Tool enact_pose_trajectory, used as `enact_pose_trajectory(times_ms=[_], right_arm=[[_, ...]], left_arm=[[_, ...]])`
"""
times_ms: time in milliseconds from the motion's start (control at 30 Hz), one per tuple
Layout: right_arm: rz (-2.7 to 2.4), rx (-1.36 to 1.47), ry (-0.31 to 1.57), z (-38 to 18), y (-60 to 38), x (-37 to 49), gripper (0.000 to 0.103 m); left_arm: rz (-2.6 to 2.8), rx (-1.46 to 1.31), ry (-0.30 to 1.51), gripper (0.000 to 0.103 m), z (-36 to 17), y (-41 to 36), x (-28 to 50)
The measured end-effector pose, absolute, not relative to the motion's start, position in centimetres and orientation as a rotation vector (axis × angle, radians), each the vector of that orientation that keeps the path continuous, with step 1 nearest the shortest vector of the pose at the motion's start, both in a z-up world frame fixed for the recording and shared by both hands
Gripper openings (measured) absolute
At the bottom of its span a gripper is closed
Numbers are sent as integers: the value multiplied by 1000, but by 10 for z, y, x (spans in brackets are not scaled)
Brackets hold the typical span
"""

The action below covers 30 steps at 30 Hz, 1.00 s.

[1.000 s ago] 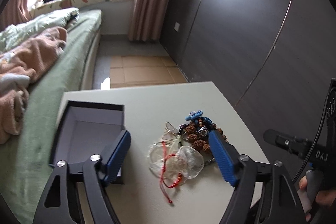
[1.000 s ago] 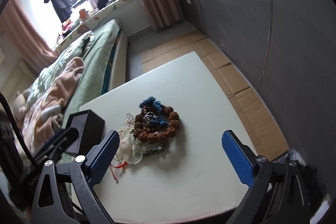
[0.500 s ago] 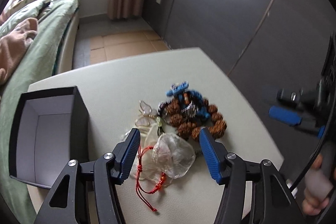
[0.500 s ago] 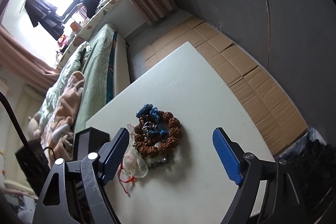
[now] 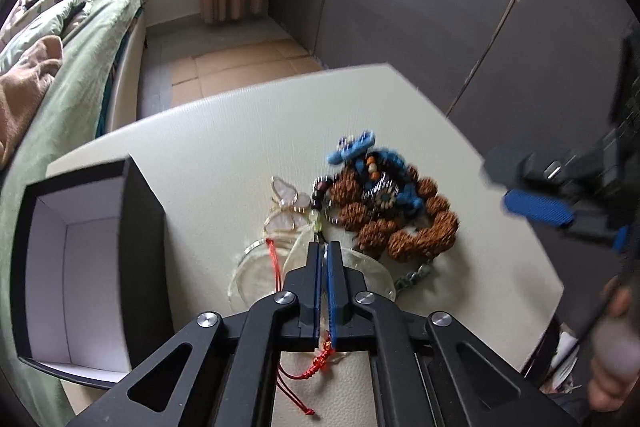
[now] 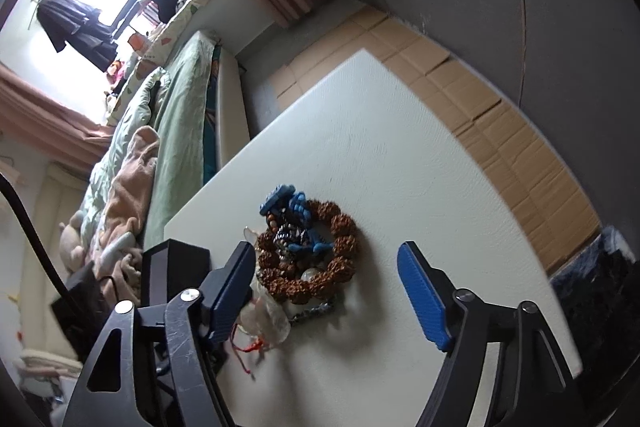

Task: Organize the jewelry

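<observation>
A heap of jewelry lies on the white table (image 5: 240,131). It holds a brown bead bracelet (image 5: 400,227), a blue braided bracelet (image 5: 352,147), a butterfly pendant (image 5: 288,203) and a sheer pouch with a red cord (image 5: 256,275). My left gripper (image 5: 323,251) is shut on the pouch, and the red cord runs out between its jaws. My right gripper (image 6: 328,291) hovers over the table with its jaws closing. The brown bead bracelet (image 6: 320,259) lies between and just beyond its fingers, untouched. The sheer pouch (image 6: 272,319) sits by its left finger.
An open black box (image 5: 144,227) with a pale lining stands left of the heap, also seen as the black box (image 6: 176,267). A silver chain (image 5: 416,275) trails from the beads. A bed (image 5: 80,75) runs along the left; a dark wardrobe (image 5: 440,7) stands behind. A person's hand (image 5: 612,347) holds the right gripper (image 5: 536,207).
My left gripper dropped onto the heap and shut on the sheer pouch. My right gripper came lower and nearer the bead bracelet, with its jaws narrowing.
</observation>
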State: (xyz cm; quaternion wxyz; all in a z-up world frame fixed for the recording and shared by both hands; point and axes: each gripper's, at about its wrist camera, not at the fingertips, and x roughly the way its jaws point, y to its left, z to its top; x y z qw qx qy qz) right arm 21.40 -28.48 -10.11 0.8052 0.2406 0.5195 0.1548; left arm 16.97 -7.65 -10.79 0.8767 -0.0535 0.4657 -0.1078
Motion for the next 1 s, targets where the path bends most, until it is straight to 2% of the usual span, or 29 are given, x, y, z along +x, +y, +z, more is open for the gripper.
enact_pose_trajectory(times_ms=[233,567,633,700,733,767,1000], right_arm=[[361,605,1185,-122,-279,214,60],[357,785,1259,-154,-274,213,57],[343,800,1261,-157,-273,214,38],[340,824,1252,-158,-274,214,36],[334,824,1237,-156,-274,212,21],[333,819,1225,-154,-275,211,18],[416,741,1080,-116,-271,193,17]], left_arm=[[-214,-219,836,0,-75,-50,162],[-229,-317,736,0,-49,-25,141],[-226,-318,720,0,-44,-21,137],[-219,-318,704,0,-39,-18,133],[-217,-322,697,0,-37,-15,130],[-214,-326,690,0,-35,-13,128],[-195,-347,621,0,-21,1,108]])
